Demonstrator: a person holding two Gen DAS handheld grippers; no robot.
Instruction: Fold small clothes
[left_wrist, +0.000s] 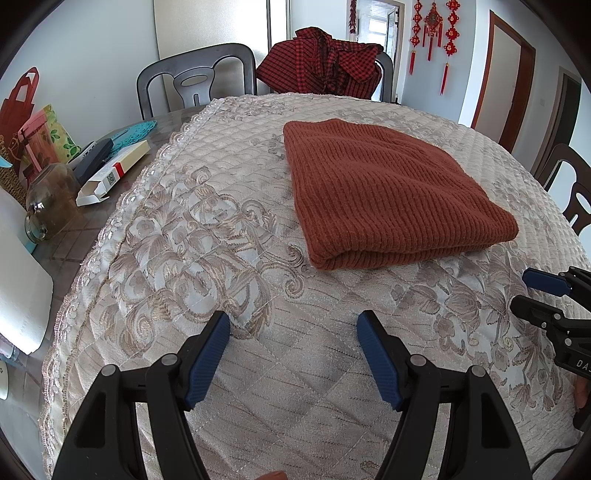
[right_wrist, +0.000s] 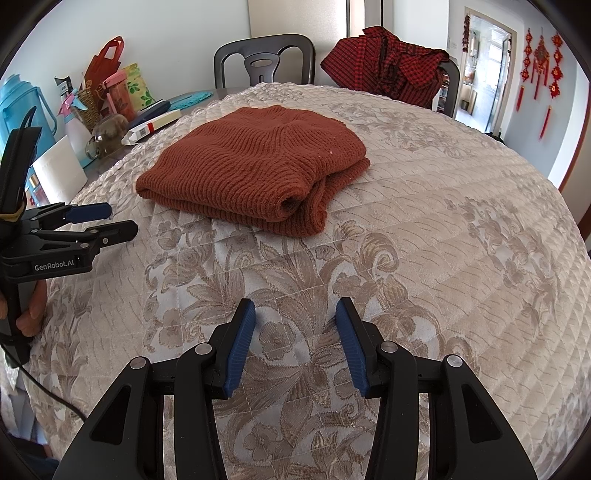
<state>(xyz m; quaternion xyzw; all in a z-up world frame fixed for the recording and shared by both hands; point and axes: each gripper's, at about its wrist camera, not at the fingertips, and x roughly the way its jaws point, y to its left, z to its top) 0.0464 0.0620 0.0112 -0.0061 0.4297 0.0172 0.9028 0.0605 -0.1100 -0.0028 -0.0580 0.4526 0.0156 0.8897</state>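
Observation:
A rust-brown knitted sweater (left_wrist: 384, 192) (right_wrist: 255, 170) lies folded into a thick rectangle on the quilted beige tablecloth (left_wrist: 221, 258) (right_wrist: 424, 240). My left gripper (left_wrist: 293, 321) hovers over bare cloth in front of the sweater, open, with nothing between its blue pads. The right gripper (right_wrist: 295, 308) is likewise open and empty, short of the sweater's near folded edge. In the left wrist view the right gripper (left_wrist: 532, 291) shows at the right edge. In the right wrist view the left gripper (right_wrist: 118, 219) shows at the left, held by a hand (right_wrist: 31, 314).
A red checked garment (left_wrist: 325, 61) (right_wrist: 391, 68) hangs over a chair at the far side. A second dark chair (left_wrist: 195, 79) (right_wrist: 264, 61) stands beside it. Left of the cloth lie a glass jar (left_wrist: 51, 203), a white box (left_wrist: 110, 173), bags and a blue jug (right_wrist: 22, 110).

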